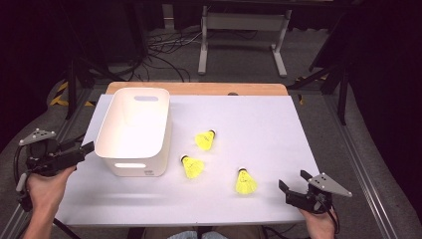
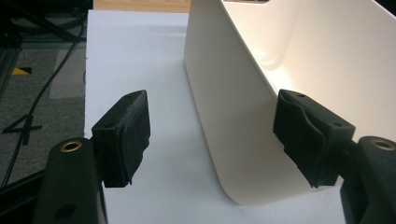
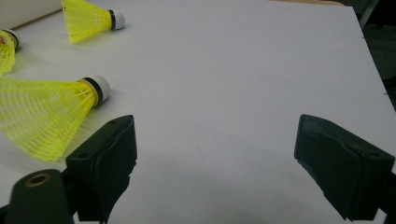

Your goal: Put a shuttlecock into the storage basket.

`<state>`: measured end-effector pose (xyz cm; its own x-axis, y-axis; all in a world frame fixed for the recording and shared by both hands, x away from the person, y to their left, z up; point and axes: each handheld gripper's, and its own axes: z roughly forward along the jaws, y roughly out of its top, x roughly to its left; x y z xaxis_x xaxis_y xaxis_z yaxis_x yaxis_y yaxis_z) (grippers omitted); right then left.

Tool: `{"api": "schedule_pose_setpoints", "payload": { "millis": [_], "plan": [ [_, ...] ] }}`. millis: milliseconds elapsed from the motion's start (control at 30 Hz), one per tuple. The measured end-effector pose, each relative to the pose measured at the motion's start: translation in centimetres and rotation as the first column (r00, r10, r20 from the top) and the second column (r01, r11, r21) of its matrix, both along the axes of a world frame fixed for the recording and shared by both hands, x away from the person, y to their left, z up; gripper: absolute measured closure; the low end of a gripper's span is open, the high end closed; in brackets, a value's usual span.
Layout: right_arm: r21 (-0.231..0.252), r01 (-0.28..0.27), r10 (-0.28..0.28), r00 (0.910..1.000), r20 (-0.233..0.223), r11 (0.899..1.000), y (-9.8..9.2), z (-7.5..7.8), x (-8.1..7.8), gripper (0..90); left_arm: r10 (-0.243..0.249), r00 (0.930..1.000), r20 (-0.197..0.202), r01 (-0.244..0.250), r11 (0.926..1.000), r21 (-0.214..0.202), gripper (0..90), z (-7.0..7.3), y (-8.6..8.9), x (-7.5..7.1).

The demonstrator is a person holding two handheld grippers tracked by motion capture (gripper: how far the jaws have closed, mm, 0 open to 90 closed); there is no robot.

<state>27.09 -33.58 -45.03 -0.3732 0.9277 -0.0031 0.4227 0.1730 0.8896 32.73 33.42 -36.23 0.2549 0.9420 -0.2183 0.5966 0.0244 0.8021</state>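
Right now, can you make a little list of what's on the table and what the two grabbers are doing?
table: white board
bin: white bin, far left, upright
birdies: three yellow shuttlecocks, lying right of the bin
left gripper: open, nothing held, pointing at the bin's near corner
right gripper: open, nothing held, beside the nearest shuttlecock
in the bin: cannot tell

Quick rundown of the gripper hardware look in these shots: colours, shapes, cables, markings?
Both are hand-held and black. The left gripper and right gripper each carry a grey three-cornered plate on top and trail a dark cable. In the gripper views, the jaws are blocky black pads, some with small screw holes, on arms with a brass-coloured ringed hole. No printed markings can be made out. Forearms are bare, no sleeves.
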Motion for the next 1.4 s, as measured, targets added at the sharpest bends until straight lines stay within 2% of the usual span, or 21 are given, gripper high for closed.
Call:
{"api": "schedule_pose_setpoints", "payload": {
  "millis": [167, 233, 600, 1100, 1400],
  "plan": [
    [0.0, 0.0, 0.0, 1.0, -0.001, 1.0, 0.0, 0.0, 0.0, 13.7, -0.005, 1.0, 0.008, 0.005, 1.0, -0.003, 28.6, 0.5, -0.2, 0.0],
    [0.0, -0.002, 0.002, 1.0, 0.0, 1.0, 0.0, 0.0, 0.0, 13.7, -0.014, 0.9999, 0.006, 0.015, 0.9997, -0.019, 28.5, 0.7, -0.2, -0.1],
    [0.0, -0.005, 0.005, 1.0, 0.0, 1.0, 0.0, 0.0, 0.0, 13.8, -0.056, 0.9984, 0.013, 0.056, 0.9984, -0.011, 29.2, 1.7, -1.3, 0.2],
    [-0.001, -0.007, 0.007, 1.0, -0.006, 1.0, 0.1, -0.1, 0.1, 13.7, -0.135, 0.9904, 0.029, 0.135, 0.9908, -0.004, 30.2, 2.8, -3.8, 0.7],
    [0.001, -0.012, 0.012, 0.9999, -0.009, 1.0, 0.1, -0.1, 0.1, 13.7, -0.167, 0.986, 0.004, 0.167, 0.986, -0.006, 28.6, 3.0, -4.6, 1.3]
  ]
}}
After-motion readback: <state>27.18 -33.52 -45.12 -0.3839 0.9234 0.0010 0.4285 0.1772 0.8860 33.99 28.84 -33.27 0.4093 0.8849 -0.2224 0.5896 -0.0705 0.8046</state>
